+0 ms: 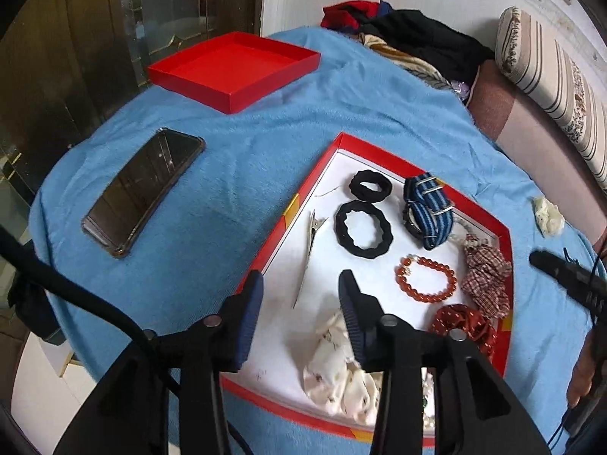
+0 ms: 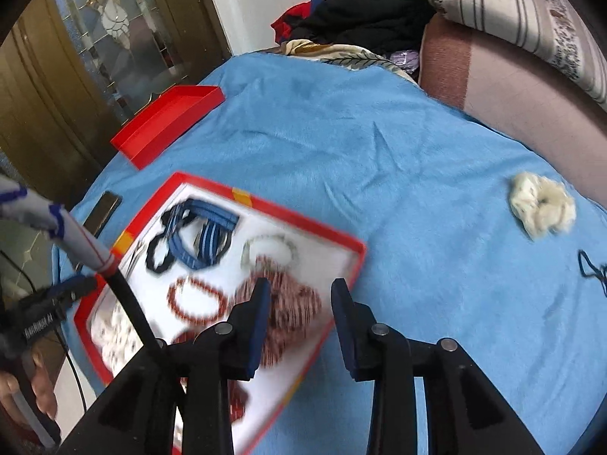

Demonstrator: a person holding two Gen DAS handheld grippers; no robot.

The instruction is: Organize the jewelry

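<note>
A red box (image 1: 507, 235) with a white floor lies on the blue towel. In it are two black hair ties (image 1: 362, 227), a blue striped strap (image 1: 428, 208), a red bead bracelet (image 1: 426, 278), a plaid scrunchie (image 1: 487, 280), a red dotted scrunchie (image 1: 464, 326), a white patterned scrunchie (image 1: 334, 364) and a metal hair clip (image 1: 309, 258). My left gripper (image 1: 301, 290) hovers open over the box's near left part, nothing between its pads. My right gripper (image 2: 300, 288) is open above the plaid scrunchie (image 2: 292, 314) by the box's right rim (image 2: 341, 284). A cream scrunchie (image 2: 542, 204) lies outside on the towel.
The red lid (image 1: 231, 68) lies upside down at the far left of the towel, a phone (image 1: 144, 189) nearer on the left. Piled clothes (image 1: 409, 34) and a striped cushion (image 1: 550, 64) sit behind. A dark cord (image 2: 592, 269) lies at the right edge.
</note>
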